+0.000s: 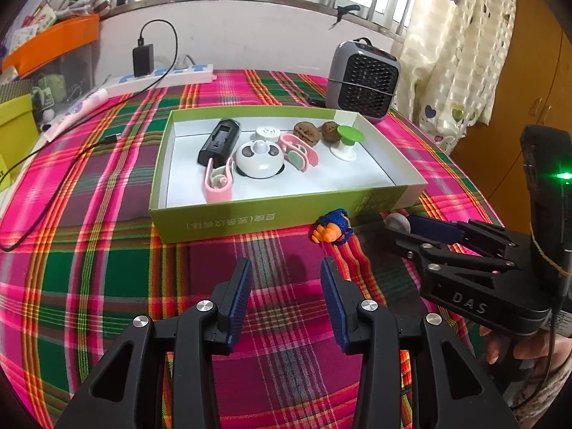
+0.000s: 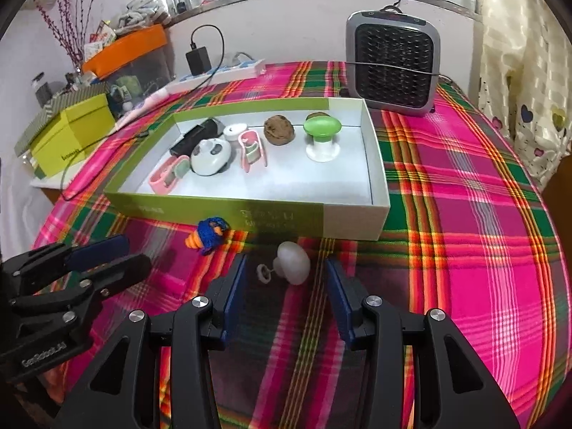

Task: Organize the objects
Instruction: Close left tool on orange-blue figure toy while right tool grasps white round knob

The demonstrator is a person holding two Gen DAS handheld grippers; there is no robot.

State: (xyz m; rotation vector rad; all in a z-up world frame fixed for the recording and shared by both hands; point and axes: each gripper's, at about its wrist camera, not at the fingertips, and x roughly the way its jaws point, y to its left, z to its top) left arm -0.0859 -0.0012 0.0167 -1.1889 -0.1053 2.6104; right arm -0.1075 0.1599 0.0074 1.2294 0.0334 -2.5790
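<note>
My left black two-finger gripper with blue ribbed pads (image 1: 286,286) tilts steeply down, jaws partly apart, nothing between them. My right black gripper, same blue pads (image 2: 286,286), also pitched down, jaws partly apart and gripping nothing. Right gripper sits just to the right of the left one, angled inward. My fingers (image 1: 500,346) wrap the right handle from below, partly cut off.

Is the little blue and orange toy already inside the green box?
No, the blue and orange toy lies on the plaid cloth outside the green box.
</note>
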